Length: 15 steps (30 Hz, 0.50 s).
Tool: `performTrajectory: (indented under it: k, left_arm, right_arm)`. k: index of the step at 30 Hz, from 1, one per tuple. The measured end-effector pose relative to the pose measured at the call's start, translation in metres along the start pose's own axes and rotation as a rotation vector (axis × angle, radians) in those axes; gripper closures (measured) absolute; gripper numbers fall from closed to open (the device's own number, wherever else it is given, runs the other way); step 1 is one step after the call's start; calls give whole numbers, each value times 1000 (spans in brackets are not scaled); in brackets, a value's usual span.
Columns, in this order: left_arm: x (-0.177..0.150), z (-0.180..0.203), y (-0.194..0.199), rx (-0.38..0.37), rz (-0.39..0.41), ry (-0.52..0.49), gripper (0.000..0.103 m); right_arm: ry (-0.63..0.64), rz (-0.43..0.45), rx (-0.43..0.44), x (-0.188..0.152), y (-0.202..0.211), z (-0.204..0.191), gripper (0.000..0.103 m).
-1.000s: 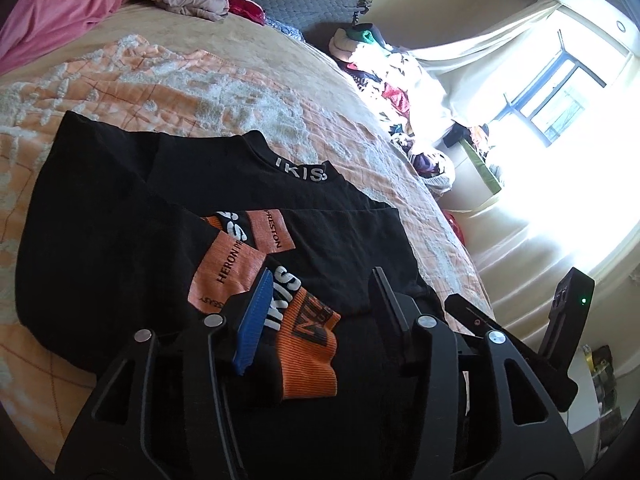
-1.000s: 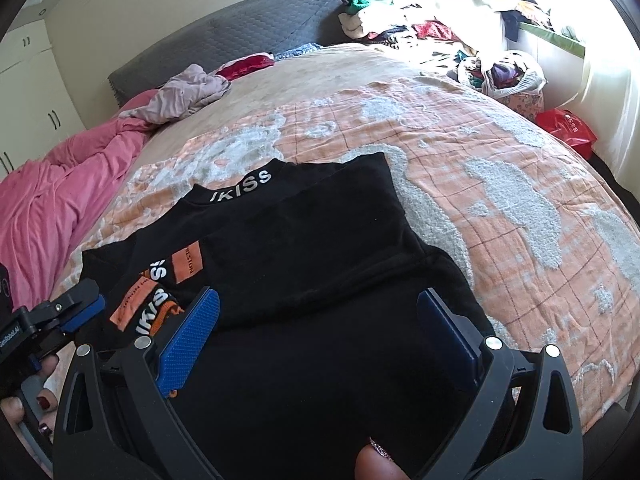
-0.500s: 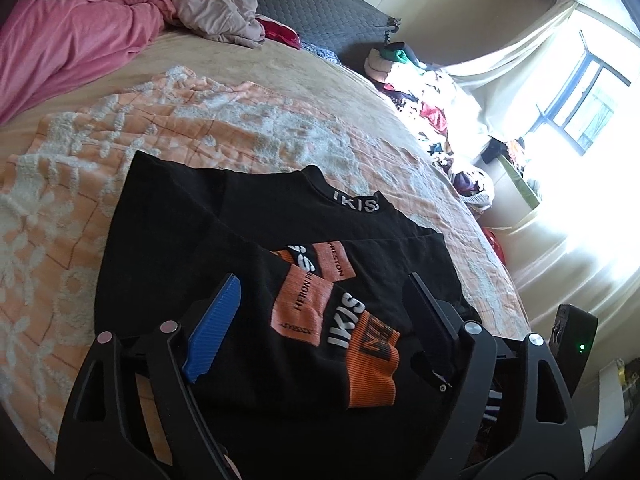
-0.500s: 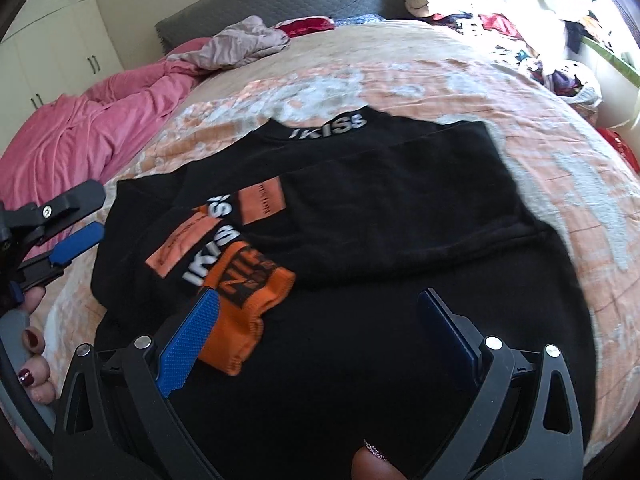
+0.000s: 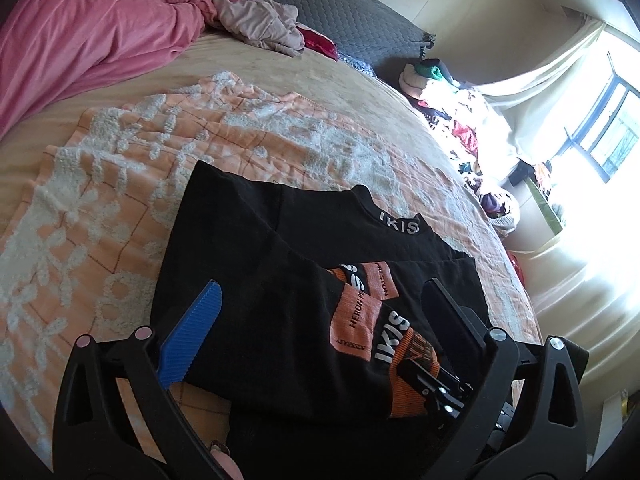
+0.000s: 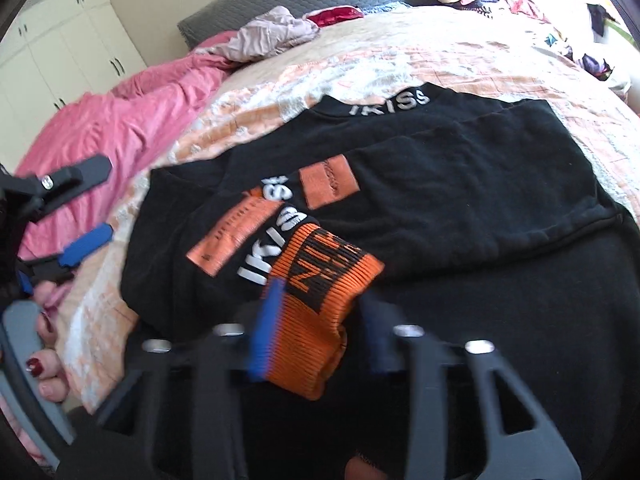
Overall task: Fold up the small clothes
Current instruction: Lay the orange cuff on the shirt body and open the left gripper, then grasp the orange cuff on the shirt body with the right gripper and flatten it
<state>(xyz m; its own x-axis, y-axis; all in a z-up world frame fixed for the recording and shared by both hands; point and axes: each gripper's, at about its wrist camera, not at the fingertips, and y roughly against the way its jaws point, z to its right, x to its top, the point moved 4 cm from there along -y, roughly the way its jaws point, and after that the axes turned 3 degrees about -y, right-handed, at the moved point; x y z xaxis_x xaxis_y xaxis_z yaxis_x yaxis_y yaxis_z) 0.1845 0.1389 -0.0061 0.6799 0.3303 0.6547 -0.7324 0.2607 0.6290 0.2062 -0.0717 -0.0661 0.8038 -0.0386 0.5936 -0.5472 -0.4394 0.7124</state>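
Observation:
A black sweater (image 5: pixel 280 248) with "IKISS" on its collar lies flat on the bed, both sleeves folded across its front; it also shows in the right wrist view (image 6: pixel 460 184). Its left sleeve ends in an orange ribbed cuff (image 6: pixel 320 292), seen too in the left wrist view (image 5: pixel 412 376). My left gripper (image 5: pixel 320 320) is open and empty, above the sweater's lower left part. My right gripper (image 6: pixel 318 320) has its jaws narrowed on either side of the orange cuff; motion blur hides whether they touch it.
An orange and white patterned blanket (image 5: pixel 100 200) lies under the sweater. A pink duvet (image 5: pixel 80 32) and crumpled clothes (image 5: pixel 260 24) lie near the grey headboard (image 5: pixel 340 4). A pile of clothes (image 5: pixel 460 112) sits by the window. White wardrobes (image 6: pixel 60 40) stand to the left.
My right gripper moved left to the orange cuff and its jaws narrowed from wide open. My left gripper shifted left, away from the cuff, and stayed open.

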Motion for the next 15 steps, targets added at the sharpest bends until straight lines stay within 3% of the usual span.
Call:
performTrajectory:
  k: [1,4,8,15]
  left_arm:
    - [1,-3,2,6,7,7,10]
    - [5,-10,7,28,25,15,10]
    - [8,-19,11,40,36,34,10]
    - [12,-30,16,57,55,58,10]
  right_arm:
    - [7,7,19,3,2,-2,89]
    - [60,49,39,15,13,-11,93]
    - [117,112,68,37,32,-20,93]
    - [207,200,18,69,63,-17,94]
